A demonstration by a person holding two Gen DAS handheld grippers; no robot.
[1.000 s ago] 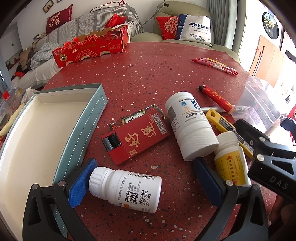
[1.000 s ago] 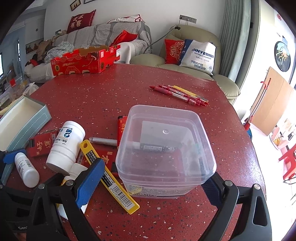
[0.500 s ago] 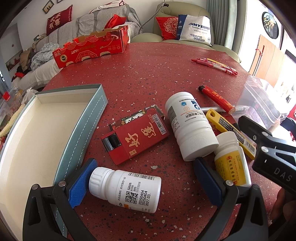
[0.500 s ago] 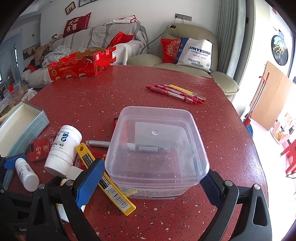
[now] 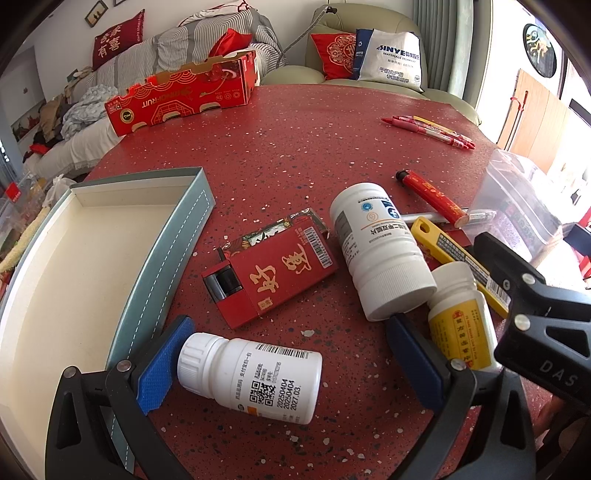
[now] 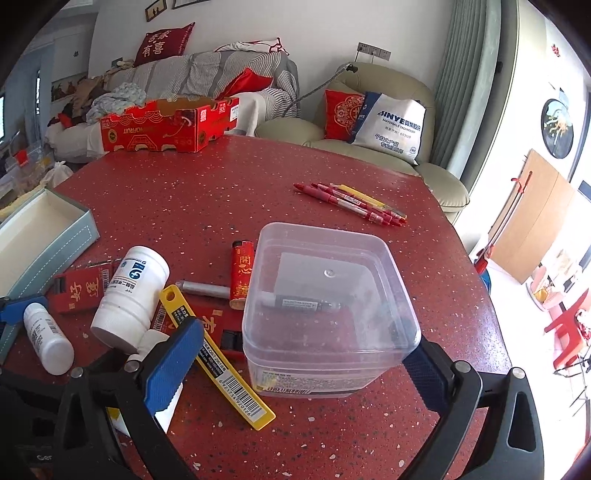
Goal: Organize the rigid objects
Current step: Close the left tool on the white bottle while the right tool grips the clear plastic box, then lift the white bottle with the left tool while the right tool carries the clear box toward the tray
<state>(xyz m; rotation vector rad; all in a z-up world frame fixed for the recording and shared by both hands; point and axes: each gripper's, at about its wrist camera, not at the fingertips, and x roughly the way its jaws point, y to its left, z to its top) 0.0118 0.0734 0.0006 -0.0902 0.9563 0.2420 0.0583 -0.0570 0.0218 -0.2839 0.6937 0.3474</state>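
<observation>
Beyond my red speckled desk point(image 6: 229, 192) stands a white wall point(image 6: 314, 29), a sofa point(image 6: 207, 77) under a grey striped cover, heaped with clothes at its left end, and a beige armchair point(image 6: 402, 166) (red cushion point(image 6: 341, 114) on it). Grey-green curtains point(image 6: 461, 85) hang right, by bright daylight over pale floor point(image 6: 517, 295).

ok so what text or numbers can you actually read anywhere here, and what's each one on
"SINYE MATERIALS TECHNOLOGY": white bag on the armchair.
"20250404 20250404 2027.03.": small white bottle lying between the open left gripper fingers.
"DAS": black right gripper body.
"有喜": red sofa cushion.
"6921734962027", roughly: yellow utility knife barcode.
Other bottle labels: too small.
</observation>
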